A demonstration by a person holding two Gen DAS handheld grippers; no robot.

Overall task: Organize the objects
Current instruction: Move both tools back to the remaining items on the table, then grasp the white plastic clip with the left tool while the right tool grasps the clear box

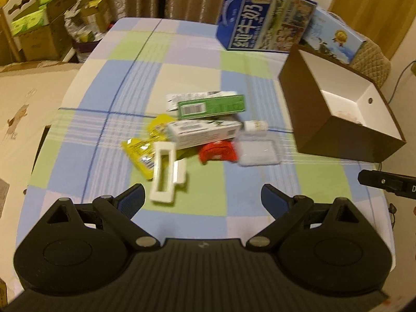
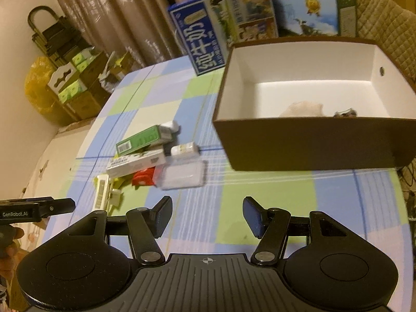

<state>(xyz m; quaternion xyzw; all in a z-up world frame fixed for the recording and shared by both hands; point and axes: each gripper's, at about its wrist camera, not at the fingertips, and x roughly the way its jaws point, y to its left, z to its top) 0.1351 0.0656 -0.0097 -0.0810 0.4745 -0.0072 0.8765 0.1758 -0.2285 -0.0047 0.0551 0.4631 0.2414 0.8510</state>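
Left tongs [image 1: 202, 197] and right tongs [image 2: 207, 217] spread wide, both empty; stacked cartons [image 1: 205, 130] on bench [image 1: 254, 197] liable to topple if nudged before boxing [image 2: 299, 83].

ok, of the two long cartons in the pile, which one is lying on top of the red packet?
The white carton: its near edge overlaps the red packet. The green carton lies farther back, clear of the packet.

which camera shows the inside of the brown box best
The right wrist view: it looks straight into the brown box, showing its white floor and some small things inside. The left wrist view sees the box obliquely, so its near wall hides most of the floor.
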